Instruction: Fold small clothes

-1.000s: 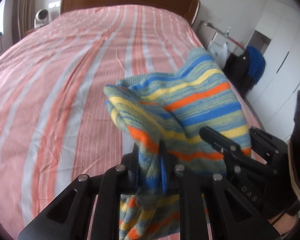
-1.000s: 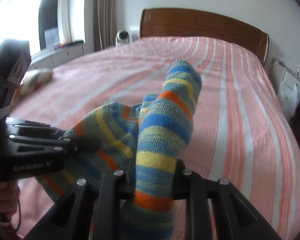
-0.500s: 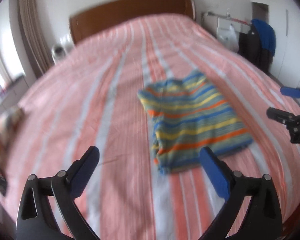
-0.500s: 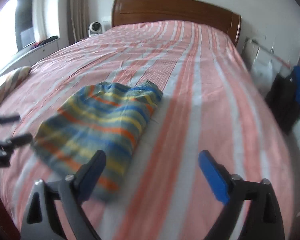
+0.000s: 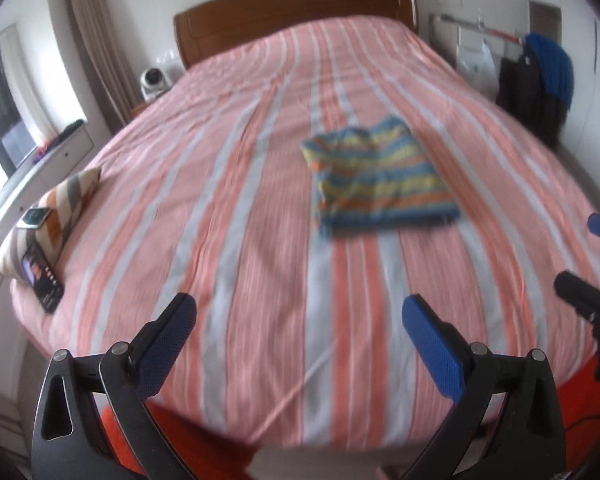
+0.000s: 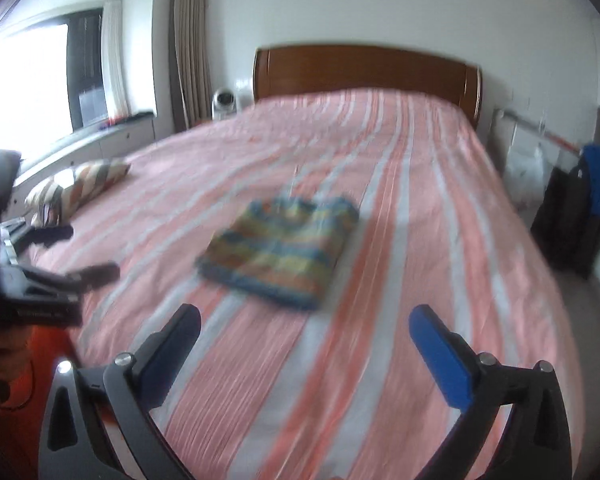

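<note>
Pink-and-white striped bedding covers the bed [image 5: 228, 184] that fills both of my views, with a brown wooden headboard [image 6: 364, 68] against the white wall at the far end. Ahead of both tongs, the folded striped knit garment [image 5: 384, 176] lies flat on the bedspread, a neat rectangle of blue, yellow and orange bands; from my right wrist camera it sits ahead and slightly left of centre [image 6: 280, 248], well apart from the blue pads. My left tongs [image 5: 300, 334] hang spread wide, holding nothing, low over the near edge of the bed. My right tongs [image 6: 306, 344] are likewise spread apart and hold nothing. Each shows at the edge of the other's view: the right tongs' black finger at the far right of the left camera, the left tongs at the far left of the right camera. Left of the left tongs, a chevron-patterned pillow [image 5: 52, 208] rests at the bed's edge with a phone [image 5: 42, 276] leaning against it. Right of the right tongs, dark and blue clothes [image 6: 580, 208] hang beside the bed. Both views are motion-blurred.
</note>
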`<state>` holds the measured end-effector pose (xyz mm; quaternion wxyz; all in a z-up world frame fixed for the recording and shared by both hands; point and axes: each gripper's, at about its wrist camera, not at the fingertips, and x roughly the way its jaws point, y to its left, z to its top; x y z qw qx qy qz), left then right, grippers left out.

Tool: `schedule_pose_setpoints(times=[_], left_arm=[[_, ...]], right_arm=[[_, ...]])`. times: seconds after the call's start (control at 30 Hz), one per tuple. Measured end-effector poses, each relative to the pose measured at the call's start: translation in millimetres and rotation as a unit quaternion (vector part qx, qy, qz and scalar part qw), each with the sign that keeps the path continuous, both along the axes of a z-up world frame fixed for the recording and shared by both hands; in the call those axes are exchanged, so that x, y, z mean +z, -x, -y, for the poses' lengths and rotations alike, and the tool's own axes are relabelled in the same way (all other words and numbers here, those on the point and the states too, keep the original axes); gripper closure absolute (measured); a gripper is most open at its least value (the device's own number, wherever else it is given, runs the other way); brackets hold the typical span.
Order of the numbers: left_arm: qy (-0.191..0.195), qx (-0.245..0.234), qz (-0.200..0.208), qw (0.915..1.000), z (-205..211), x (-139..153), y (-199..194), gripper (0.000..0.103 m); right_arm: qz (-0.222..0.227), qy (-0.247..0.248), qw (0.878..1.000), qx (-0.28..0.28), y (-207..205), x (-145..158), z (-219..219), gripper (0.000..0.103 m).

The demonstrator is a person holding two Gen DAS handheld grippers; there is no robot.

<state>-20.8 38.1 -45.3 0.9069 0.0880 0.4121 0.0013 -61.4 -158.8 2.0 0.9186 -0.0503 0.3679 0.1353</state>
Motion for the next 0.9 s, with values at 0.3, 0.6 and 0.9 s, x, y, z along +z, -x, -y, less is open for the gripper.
schedule_pose_setpoints(times=[0.3, 0.6, 0.9], left_arm=[[0.005, -0.001, -0.012, 0.9999, 3.5, 3.2, 33.6, 0.0], [0.027, 0.007, -0.015, 0.9995, 16.3, 9.9, 30.4, 0.0], [0.027, 0.022, -0.039, 0.9986, 10.4, -1.9, 22.8, 0.0]], right_arm=[[-0.055, 0.011, 0.998, -0.034, 49.3, -3.8, 3.3, 0.0], [-0.032, 0.008, 0.998, -0.054, 40.4, 16.6, 8.9, 0.001], [-0.016, 0.01, 1.0, -0.019, 37.9, 20.9, -13.8, 0.0]])
